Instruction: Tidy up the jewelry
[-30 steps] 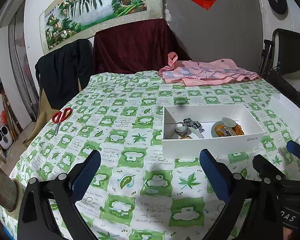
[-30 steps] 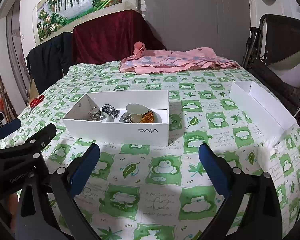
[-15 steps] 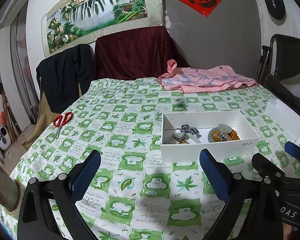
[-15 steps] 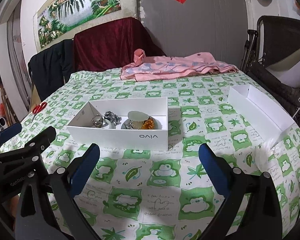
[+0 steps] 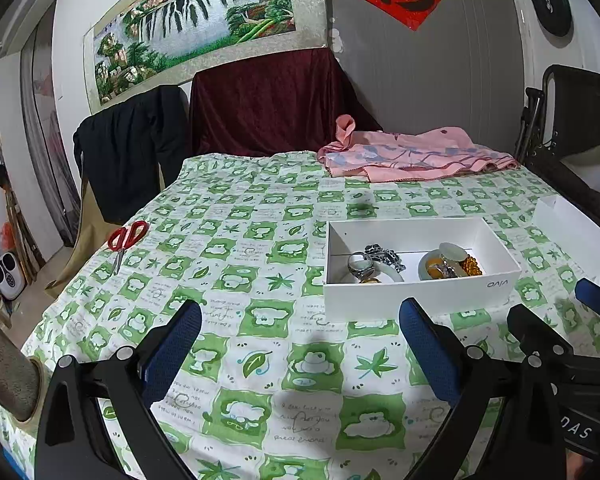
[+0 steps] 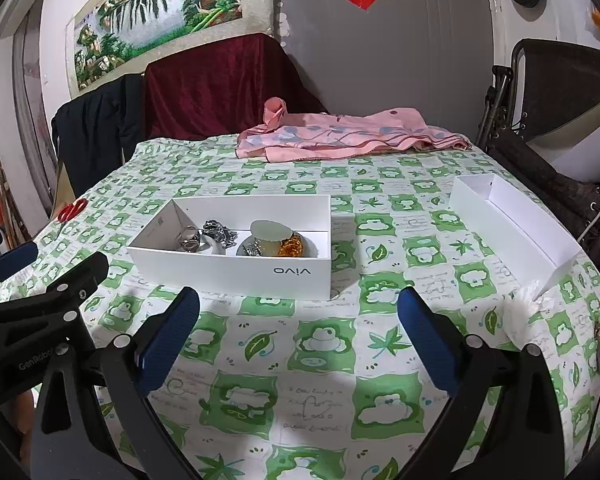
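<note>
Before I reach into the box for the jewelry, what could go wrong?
1. The pieces lie bunched: the ring touches the chain, so grabbing one may drag the other.
2. The box looks light and loose on the cloth; a nudge from the open right gripper could slide it.
3. The pale stone sits stacked on other pieces and may slip off.

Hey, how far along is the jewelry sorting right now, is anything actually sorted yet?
Nothing looks sorted yet. The jewelry, a ring, a chain and amber beads, lies heaped together in the white vivo box. The second white tray at the right holds nothing I can see. In hand: nothing; the left gripper and right gripper are both open, short of the box. All the sorting remains.
</note>
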The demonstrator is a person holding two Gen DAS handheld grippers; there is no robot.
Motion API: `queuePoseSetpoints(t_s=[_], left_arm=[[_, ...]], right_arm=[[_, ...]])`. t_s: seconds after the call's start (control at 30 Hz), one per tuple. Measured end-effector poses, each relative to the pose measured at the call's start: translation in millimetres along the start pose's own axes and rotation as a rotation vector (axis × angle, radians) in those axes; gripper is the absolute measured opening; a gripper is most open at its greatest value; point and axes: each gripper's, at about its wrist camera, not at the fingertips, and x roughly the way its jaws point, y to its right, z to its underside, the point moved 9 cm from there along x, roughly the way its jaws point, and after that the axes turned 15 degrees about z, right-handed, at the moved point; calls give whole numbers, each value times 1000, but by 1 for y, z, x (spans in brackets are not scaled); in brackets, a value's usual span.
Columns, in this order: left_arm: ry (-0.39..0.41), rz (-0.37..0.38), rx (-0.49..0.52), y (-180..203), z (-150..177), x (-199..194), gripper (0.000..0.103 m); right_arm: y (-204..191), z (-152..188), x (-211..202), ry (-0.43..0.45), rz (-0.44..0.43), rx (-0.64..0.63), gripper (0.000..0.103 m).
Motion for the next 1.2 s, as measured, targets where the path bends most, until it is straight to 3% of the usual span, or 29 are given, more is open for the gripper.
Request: queuePoseSetpoints(t_s=[1.2], left_arm=[[-8,5,1,-2,4,1,97]], right_arm=[[2,-1,0,7,11,-1,95]])
